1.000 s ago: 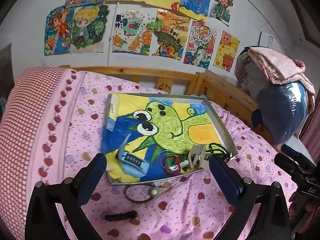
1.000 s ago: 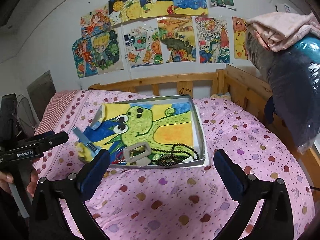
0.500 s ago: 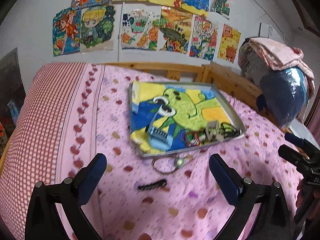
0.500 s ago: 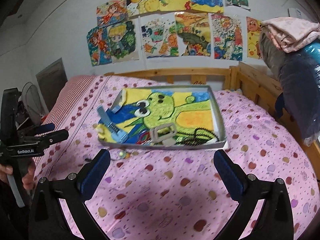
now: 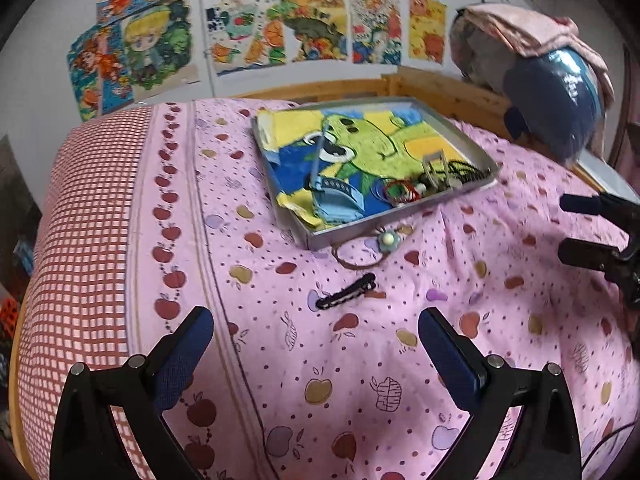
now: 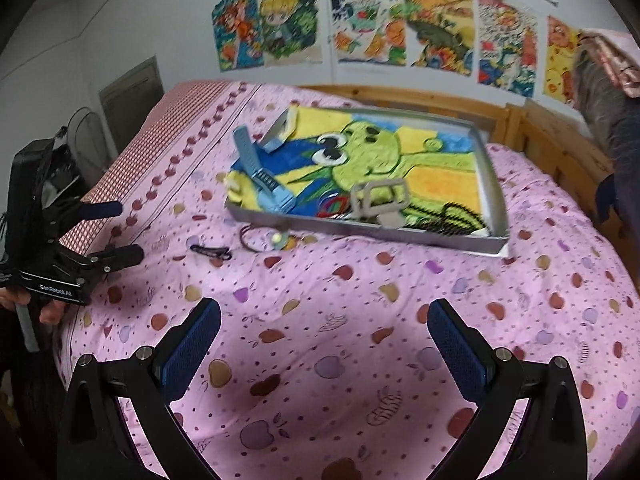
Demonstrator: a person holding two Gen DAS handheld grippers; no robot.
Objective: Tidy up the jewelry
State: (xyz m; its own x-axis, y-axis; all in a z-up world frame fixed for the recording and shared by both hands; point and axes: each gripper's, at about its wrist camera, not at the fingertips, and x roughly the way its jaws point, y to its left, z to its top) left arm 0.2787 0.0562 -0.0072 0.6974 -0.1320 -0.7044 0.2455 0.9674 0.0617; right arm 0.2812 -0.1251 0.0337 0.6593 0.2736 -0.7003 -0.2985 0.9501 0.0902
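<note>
Wooden bed (image 5: 424, 84) (wall w/ drawings (image 6: 372, 28))

One metal tray (image 6: 491, 184) sits on the bed, lined with one frog drawing (image 6: 360, 160). Inside it are two watches: one blue (image 6: 264, 180) and one grey (image 6: 378, 200). There is also one black bead necklace (image 6: 456, 216) and a small cluster of red and blue rings (image 6: 332, 206) (too tangled to count). Outside the tray, on the pink sheet (image 5: 360, 360), lie two pieces: one black hair clip (image 5: 346, 292) and one brown hair tie with a flower (image 5: 360, 252). Two grippers (image 5: 316, 340) (image 6: 324, 336) are in view, each with two blue-padded fingers. At least nine drawings (image 5: 312, 28) are pinned to the wall.
</note>
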